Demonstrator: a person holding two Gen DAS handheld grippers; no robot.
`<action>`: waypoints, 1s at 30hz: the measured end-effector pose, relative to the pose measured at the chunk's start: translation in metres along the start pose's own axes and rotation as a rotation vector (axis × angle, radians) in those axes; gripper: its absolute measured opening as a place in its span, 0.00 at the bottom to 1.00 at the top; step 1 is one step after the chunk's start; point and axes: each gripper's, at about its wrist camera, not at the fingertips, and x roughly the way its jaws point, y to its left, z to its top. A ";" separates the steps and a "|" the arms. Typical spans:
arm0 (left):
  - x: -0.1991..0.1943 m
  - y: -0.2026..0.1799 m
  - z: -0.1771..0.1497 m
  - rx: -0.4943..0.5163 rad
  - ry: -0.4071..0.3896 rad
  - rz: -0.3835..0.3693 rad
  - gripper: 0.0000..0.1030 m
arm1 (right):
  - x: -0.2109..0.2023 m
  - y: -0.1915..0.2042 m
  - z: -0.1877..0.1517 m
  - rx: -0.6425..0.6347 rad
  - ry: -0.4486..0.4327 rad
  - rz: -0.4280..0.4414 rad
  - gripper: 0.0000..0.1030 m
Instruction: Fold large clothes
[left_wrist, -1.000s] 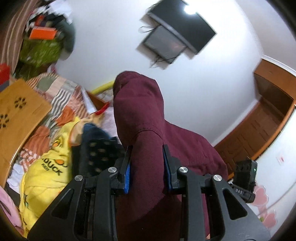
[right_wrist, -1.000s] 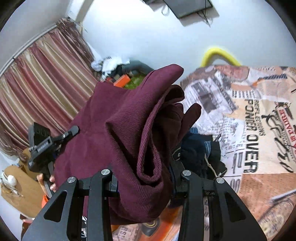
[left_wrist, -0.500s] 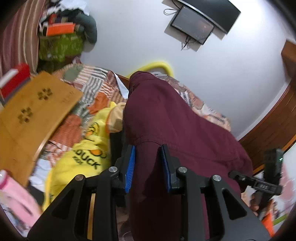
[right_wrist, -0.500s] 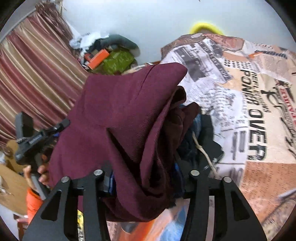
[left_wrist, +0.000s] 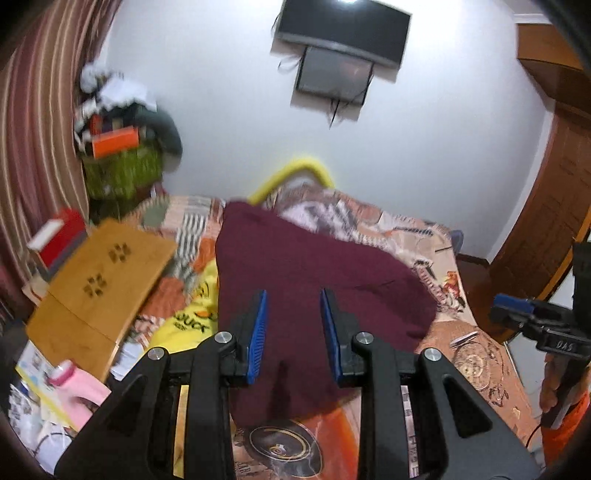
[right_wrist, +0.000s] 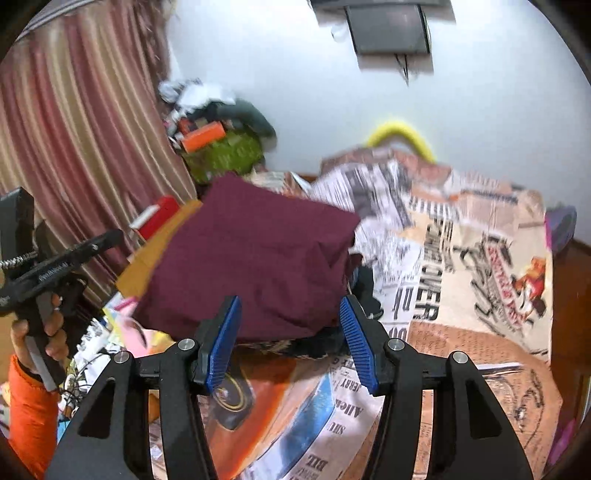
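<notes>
Released since the earlier frame: maroon garment (left_wrist: 317, 280), formerly clamped in both claws, now lying folded on the bed (right_wrist: 480, 258) atop a dark clothes heap (right_wrist: 365, 291). Left claw (left_wrist: 293, 325) jaws parted, empty. Right claw (right_wrist: 291, 339) jaws wide, empty. Placement judged deliberate: bundle set aside as finished.

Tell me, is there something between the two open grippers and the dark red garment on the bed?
Nothing visible. The left gripper and the right gripper both stand open with the dark red garment directly ahead of their fingers, on the bed.
</notes>
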 end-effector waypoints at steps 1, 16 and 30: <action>-0.019 -0.009 -0.001 0.015 -0.033 0.002 0.26 | -0.019 0.007 0.000 -0.014 -0.042 0.002 0.50; -0.208 -0.095 -0.052 0.164 -0.457 0.052 0.40 | -0.161 0.083 -0.038 -0.143 -0.499 0.019 0.50; -0.237 -0.112 -0.118 0.102 -0.532 0.105 0.89 | -0.171 0.109 -0.080 -0.176 -0.617 -0.141 0.86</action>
